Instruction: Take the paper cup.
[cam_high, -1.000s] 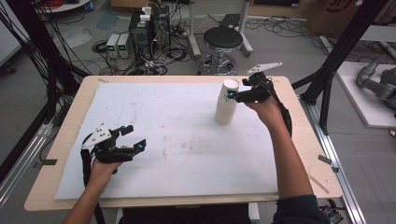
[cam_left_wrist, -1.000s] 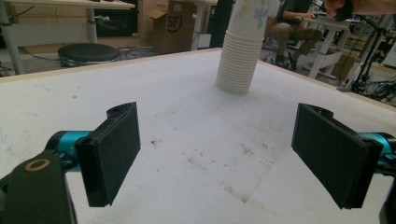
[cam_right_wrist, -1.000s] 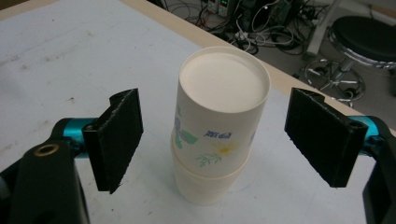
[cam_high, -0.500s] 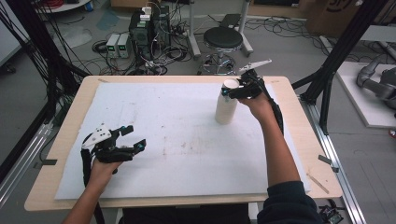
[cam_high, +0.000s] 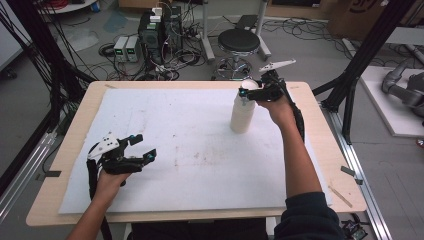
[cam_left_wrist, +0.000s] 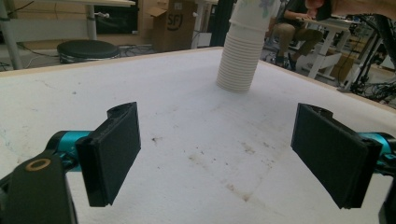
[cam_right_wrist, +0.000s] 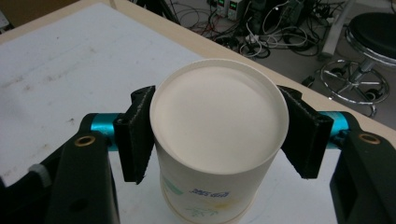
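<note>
High view: the right tongs (cam_high: 248, 93) sit at the top of a tall stack of white paper cups (cam_high: 242, 114), which stands upside down on the white mat covering the wooden surface (cam_high: 320, 150). Right gripper view looks down on the flat bottom of the topmost white cup (cam_right_wrist: 218, 125), with one black pad (cam_right_wrist: 136, 133) pressed against each side of its wall; the jaws have just been closing and now clench that cup. Left tongs (cam_high: 142, 146) hang released low over the near left part of the mat, well apart from the stack. Left gripper view has the stack (cam_left_wrist: 242, 58) ahead of its wide-spread pads, somewhat toward the right-hand one.
</note>
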